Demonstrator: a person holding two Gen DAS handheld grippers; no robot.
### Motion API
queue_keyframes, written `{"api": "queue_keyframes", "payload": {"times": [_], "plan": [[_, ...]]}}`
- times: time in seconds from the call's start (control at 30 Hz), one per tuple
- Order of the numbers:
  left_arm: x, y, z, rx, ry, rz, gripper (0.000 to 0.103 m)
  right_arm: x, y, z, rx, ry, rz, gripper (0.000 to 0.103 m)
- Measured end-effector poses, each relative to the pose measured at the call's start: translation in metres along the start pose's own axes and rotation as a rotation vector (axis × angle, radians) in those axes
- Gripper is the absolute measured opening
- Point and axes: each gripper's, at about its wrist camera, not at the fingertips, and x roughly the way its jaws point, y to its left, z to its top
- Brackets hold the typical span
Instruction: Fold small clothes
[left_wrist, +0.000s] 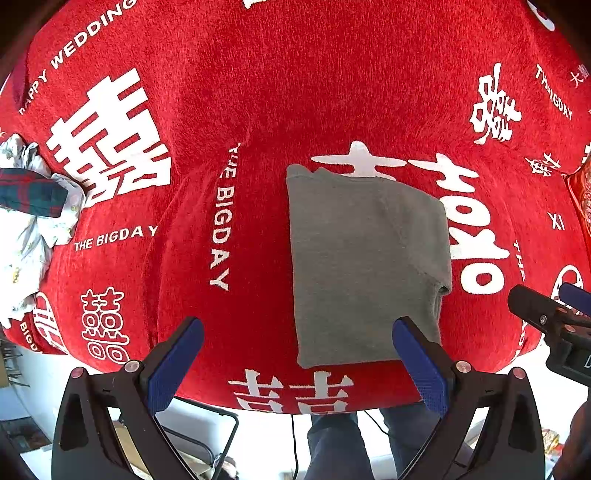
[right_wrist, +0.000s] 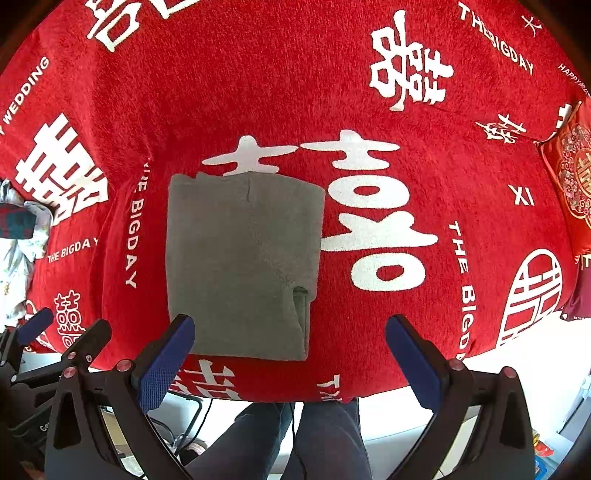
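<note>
A small grey garment (left_wrist: 365, 258) lies folded into a flat rectangle on the red cloth (left_wrist: 258, 92) near the table's front edge; it also shows in the right wrist view (right_wrist: 240, 266). My left gripper (left_wrist: 297, 362) is open and empty, held above the garment's near left corner, its right fingertip (left_wrist: 406, 332) over the near edge. My right gripper (right_wrist: 290, 354) is open and empty above the garment's near right corner. The right gripper also shows at the right edge of the left wrist view (left_wrist: 546, 306).
A pile of crumpled white and plaid clothes (left_wrist: 33, 221) lies at the left edge of the cloth. A red patterned cushion (right_wrist: 572, 184) sits at the right. The cloth's front edge (right_wrist: 277, 398) hangs over the table, with my legs (right_wrist: 306, 439) below.
</note>
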Motion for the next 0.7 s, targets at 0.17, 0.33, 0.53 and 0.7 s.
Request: {"api": "queue_keyframes", "payload": {"times": [0.17, 0.33, 0.53, 0.7], "plan": [[-0.0001, 0.0005, -0.0001, 0.001, -0.001, 0.001, 0.102, 0.0000, -0.0002, 0.0003, 0.000, -0.001, 0.000, 0.103], [-0.0004, 0.0007, -0.0003, 0.002, 0.000, 0.000, 0.102, -0.0003, -0.0011, -0.0003, -0.001, -0.001, 0.000, 0.103], [-0.0007, 0.0004, -0.0001, 0.003, -0.003, 0.001, 0.102, -0.0022, 0.0025, 0.0037, 0.004, -0.006, 0.001, 0.103], [-0.0009, 0.0004, -0.0003, 0.003, -0.002, 0.001, 0.102, -0.0043, 0.0011, 0.0013, 0.010, -0.012, 0.002, 0.103]]}}
